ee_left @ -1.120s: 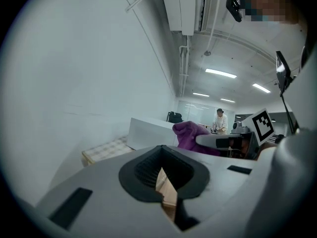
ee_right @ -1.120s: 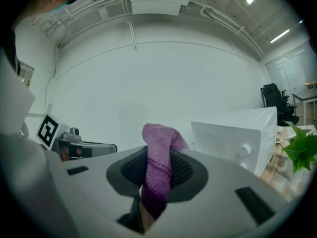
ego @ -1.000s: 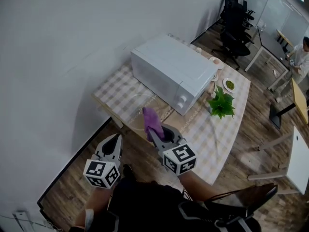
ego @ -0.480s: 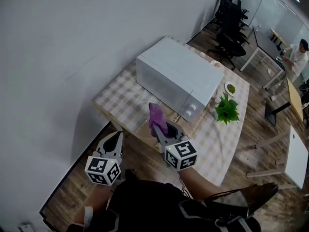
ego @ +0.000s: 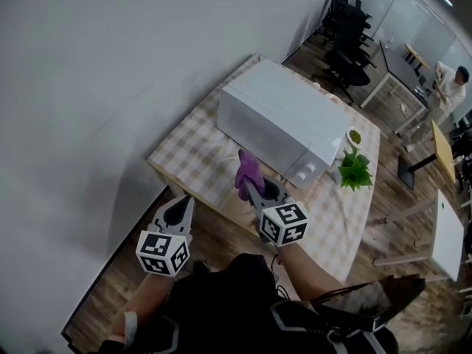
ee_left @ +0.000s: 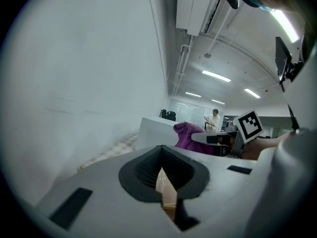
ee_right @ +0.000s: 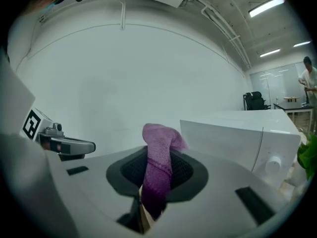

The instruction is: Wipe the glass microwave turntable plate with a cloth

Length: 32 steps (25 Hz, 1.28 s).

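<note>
Wiping hasn't started, I'd say; right gripper [ego: 254, 190] jaws pinch the purple cloth [ego: 248, 169] near the counter [ego: 184, 153]; left gripper [ego: 181, 206] jaws pressed together, empty; next up, get the cloth down onto the plate, which I can't make out here.

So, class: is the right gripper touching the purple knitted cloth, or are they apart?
Touching. The right gripper view shows the purple knitted cloth pinched in the right gripper, between its closed jaws, with its top sticking up.
</note>
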Available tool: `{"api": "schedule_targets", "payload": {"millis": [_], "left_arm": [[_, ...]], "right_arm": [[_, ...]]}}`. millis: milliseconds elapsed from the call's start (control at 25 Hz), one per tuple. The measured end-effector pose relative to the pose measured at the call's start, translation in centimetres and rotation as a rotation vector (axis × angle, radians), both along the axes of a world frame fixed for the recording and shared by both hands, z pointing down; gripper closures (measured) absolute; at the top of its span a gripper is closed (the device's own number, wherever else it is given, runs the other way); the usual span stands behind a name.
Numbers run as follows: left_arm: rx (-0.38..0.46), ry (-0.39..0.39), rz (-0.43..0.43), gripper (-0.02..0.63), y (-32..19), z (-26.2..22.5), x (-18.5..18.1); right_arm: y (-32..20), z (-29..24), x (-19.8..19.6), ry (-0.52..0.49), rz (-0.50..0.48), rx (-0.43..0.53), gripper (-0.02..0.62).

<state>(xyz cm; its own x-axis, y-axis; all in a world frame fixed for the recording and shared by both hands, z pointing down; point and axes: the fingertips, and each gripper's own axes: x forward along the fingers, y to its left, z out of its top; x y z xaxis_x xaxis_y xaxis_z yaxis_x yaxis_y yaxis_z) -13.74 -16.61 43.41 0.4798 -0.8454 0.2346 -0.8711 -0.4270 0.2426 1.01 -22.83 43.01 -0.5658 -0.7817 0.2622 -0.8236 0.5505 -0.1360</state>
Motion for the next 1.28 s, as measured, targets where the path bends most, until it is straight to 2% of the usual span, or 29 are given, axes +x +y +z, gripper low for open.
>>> {"api": "schedule_targets", "payload": {"millis": [200,520,880,1280], "left_arm": [[-0.033,0.015,-0.004,0.598,-1.8,1.3,-1.4],[-0.088,-0.006,0.027,0.598,-6.0,4.3,0.2],[-0.161,-0.062,0.027,0.598,-10.5,8.5,0.8],[-0.249,-0.096,0.012,0.598,-12.6,12.1,0.7]], "right_arm": [[-2.6,1.5,-0.9,-0.001,0.014,-0.036,0.511],[-7.8,5.8,-1.2,0.007,0.003,-0.103,0.511],[-14.0,11.8,-1.8,0.104,-0.028,-0.155,0.511],[-16.3,19.3,-1.7,0.218,-0.019,-0.24,0.511]]}}
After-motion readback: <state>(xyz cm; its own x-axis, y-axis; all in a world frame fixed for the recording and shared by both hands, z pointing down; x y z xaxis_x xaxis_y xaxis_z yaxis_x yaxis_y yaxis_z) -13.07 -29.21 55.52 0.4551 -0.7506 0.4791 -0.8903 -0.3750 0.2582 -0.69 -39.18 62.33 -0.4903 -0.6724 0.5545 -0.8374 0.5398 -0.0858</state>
